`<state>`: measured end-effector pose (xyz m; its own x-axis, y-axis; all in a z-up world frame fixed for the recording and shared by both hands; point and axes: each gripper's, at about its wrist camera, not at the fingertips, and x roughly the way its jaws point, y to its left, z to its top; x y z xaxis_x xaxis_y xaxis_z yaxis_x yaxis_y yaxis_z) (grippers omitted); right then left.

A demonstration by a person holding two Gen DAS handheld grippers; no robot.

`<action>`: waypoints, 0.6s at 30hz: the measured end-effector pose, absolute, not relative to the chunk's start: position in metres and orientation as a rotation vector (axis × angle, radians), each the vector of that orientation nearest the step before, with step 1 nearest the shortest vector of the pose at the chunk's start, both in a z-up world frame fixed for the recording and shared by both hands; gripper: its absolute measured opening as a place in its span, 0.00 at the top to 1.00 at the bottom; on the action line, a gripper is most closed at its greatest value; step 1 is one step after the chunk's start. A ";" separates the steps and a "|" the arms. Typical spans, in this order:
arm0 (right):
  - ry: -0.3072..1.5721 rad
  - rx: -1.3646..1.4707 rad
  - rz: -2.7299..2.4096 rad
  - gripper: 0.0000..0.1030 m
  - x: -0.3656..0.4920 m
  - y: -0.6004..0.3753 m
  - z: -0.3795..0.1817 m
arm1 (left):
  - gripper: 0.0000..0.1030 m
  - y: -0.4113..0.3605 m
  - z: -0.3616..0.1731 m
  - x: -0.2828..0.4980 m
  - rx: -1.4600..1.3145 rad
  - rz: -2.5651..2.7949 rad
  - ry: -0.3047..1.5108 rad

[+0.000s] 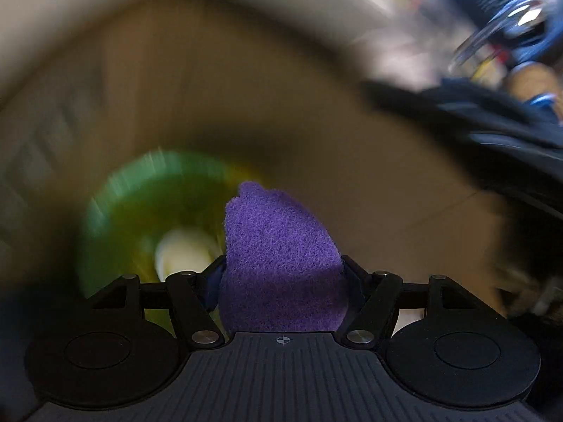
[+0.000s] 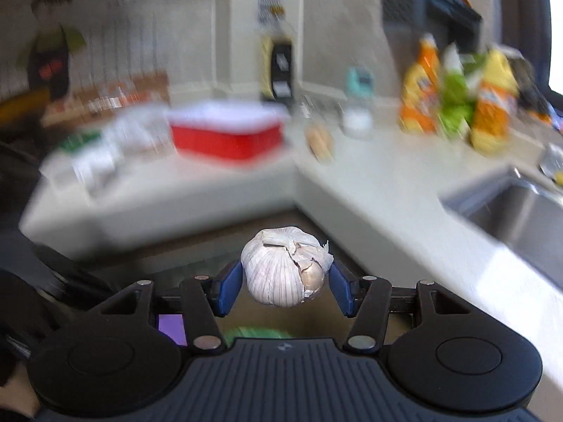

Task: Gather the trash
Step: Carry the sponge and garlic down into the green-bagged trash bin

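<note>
A purple scouring pad (image 1: 278,256) stands upright between the blue pads of my left gripper (image 1: 281,281), which is shut on it. Below it, blurred, lies a green bin (image 1: 119,211) with something pale (image 1: 183,253) inside. In the right wrist view a white garlic bulb (image 2: 286,267) with torn skin sits between the blue fingers (image 2: 228,290) of my right gripper (image 2: 286,288), which is shut on it. Under that gripper a strip of purple (image 2: 172,328) and a green rim (image 2: 257,333) show.
A white L-shaped counter (image 2: 369,190) holds a red tub (image 2: 225,137), a clear box (image 2: 116,140), a small jar (image 2: 357,116) and orange and green bottles (image 2: 454,98). A steel sink (image 2: 517,218) sits at right. The brown floor (image 1: 316,123) is blurred.
</note>
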<state>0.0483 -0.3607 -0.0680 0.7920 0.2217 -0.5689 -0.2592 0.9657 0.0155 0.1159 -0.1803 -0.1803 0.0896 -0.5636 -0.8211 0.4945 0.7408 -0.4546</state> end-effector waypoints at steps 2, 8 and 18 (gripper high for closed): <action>0.661 -0.066 0.262 0.47 0.044 -0.377 -0.094 | 0.30 -0.198 -0.233 0.134 -0.078 -0.701 1.370; 0.890 -0.057 0.289 0.47 0.058 -0.411 -0.186 | 0.30 -0.225 -0.359 0.180 -0.222 -0.388 1.523; 1.065 0.063 0.286 0.47 0.068 -0.446 -0.275 | 0.30 -0.182 -0.446 0.198 -0.474 -0.199 1.564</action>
